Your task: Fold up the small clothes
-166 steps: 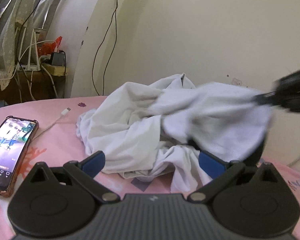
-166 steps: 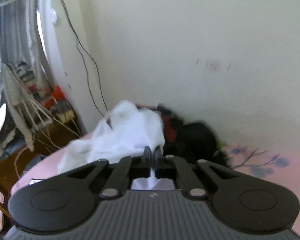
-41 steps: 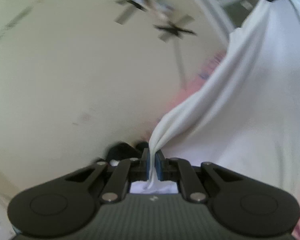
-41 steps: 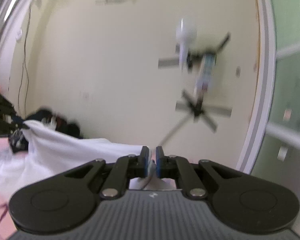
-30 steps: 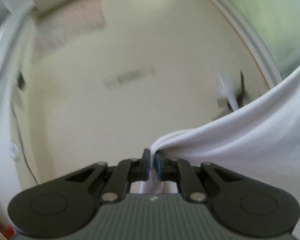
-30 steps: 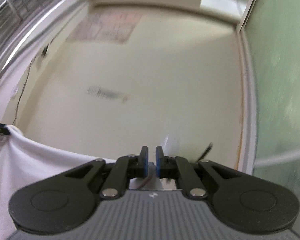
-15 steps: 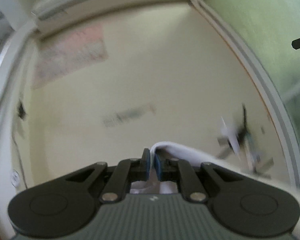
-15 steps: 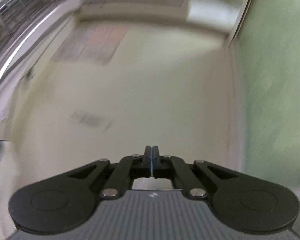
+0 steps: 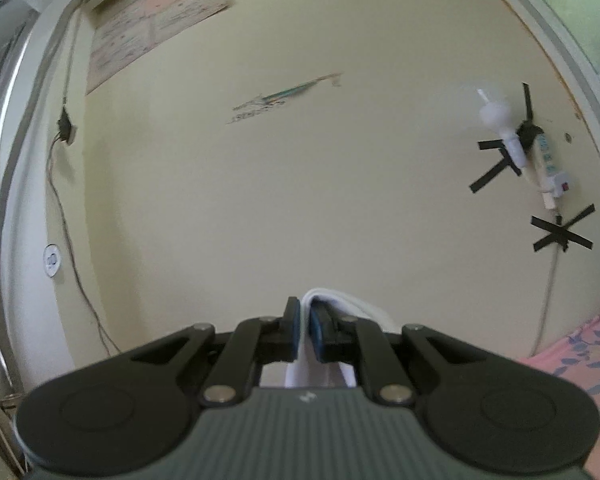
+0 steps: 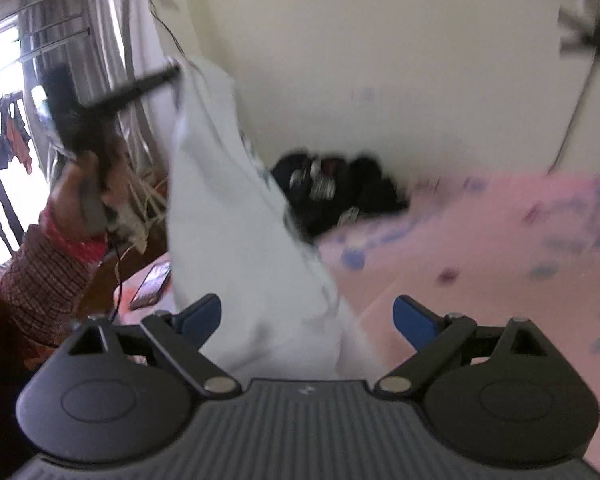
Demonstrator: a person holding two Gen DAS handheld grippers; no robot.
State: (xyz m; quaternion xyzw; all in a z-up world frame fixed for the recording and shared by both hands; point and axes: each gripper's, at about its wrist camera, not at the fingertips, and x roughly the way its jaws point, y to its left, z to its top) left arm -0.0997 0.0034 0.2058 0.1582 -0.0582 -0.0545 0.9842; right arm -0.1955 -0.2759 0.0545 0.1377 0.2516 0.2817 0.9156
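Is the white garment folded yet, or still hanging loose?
Not folded. The white garment hangs from the left gripper, whose jaws are shut on its edge. The right gripper has just opened its jaws; cloth drapes between them, unpinched.

White garment (image 10: 235, 240) — hanging, draped

Between our left gripper's (image 9: 304, 332) blue-padded black fingers (image 9: 293, 330) we see a fold of plain white garment (image 9: 342, 300), and beyond their tips a cream wall (image 9: 300, 184) crossed with black tape strips (image 9: 562, 234) and bearing a pinkish, faintly lined poster (image 9: 155, 20). Between our right gripper's (image 10: 308, 316) wide-apart blue pads and black arms the same white garment (image 10: 235, 216) hangs, with a pink bedsheet (image 10: 480, 240) scattered with blue flowers to their right and ahead. Past the tips lies a black heap of clothes (image 10: 340, 188) with white markings, and to the left of the fingers a red-and-white checked sleeve (image 10: 39, 276).
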